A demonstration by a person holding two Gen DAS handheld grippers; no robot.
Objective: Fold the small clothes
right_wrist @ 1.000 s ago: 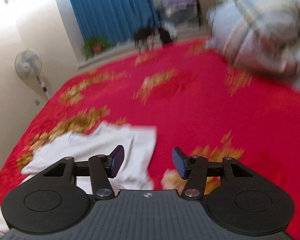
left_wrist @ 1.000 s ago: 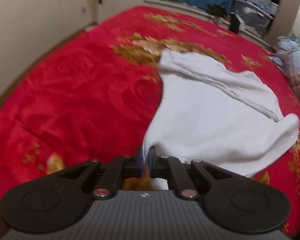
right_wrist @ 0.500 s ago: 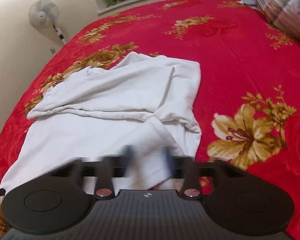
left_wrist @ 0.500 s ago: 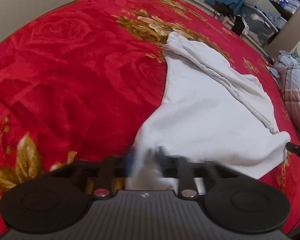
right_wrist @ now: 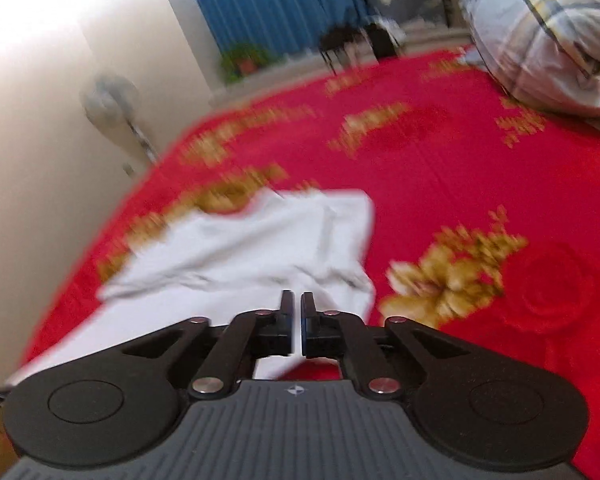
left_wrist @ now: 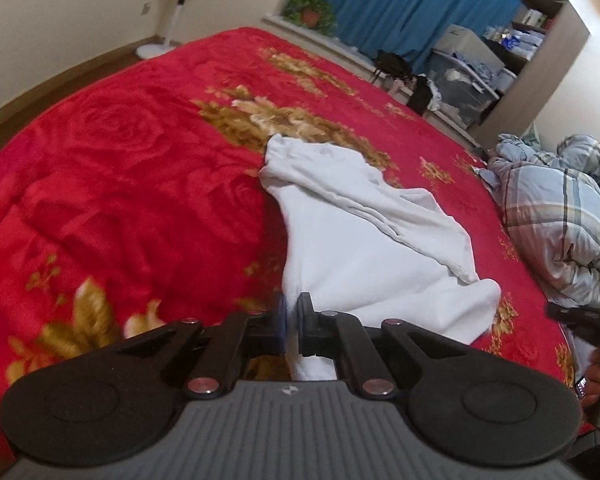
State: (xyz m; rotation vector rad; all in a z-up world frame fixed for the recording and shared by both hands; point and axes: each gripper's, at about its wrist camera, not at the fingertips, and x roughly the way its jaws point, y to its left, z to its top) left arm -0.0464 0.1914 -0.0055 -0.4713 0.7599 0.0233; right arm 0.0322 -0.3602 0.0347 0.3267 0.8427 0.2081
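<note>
A white garment lies crumpled on the red flowered blanket, its top part folded over in ridges. My left gripper is shut on the garment's near left corner, and the cloth runs down between the pads. In the right wrist view the same garment is blurred by motion. My right gripper pinches its near right corner through a narrow gap, and its jaws are opening slightly. That gripper's black tip and a hand show at the left view's right edge.
A rumpled plaid duvet lies on the bed's right side, also large in the right view as the duvet. A standing fan is by the left wall. Blue curtains, a potted plant and storage boxes line the far end.
The right gripper stood open a second ago; its jaws have since closed on the garment's near edge. Both grippers dipped close to the cloth, then pulled up and back with its corners.
</note>
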